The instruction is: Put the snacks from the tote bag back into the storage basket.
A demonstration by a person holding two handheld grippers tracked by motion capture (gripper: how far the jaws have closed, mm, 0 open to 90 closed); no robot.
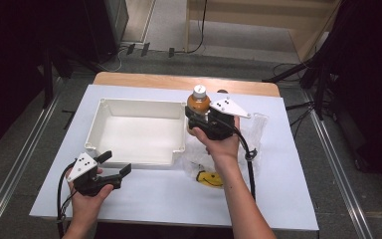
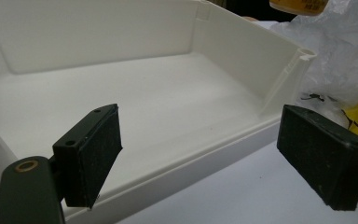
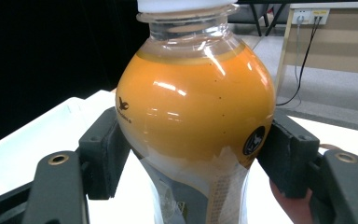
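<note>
The right gripper [image 1: 199,115] clamps a clear plastic bottle of orange liquid with a white cap [image 1: 198,101]; both pads press the bottle's rounded body, as the right gripper view confirms [image 3: 191,121]. The bottle stands upright in the grip, held at the far right corner of the white rectangular plastic bin [image 1: 102,112]. The bin's interior holds nothing [image 2: 135,102].

The left gripper [image 1: 115,165] rests at the near left corner of the bin, jaws wide apart, gripping nothing.

A crumpled clear plastic bag [image 1: 256,127] lies on the white table [image 1: 154,194] right of the bin. A yellow item with a smiley face [image 1: 210,179] lies at its near edge.
</note>
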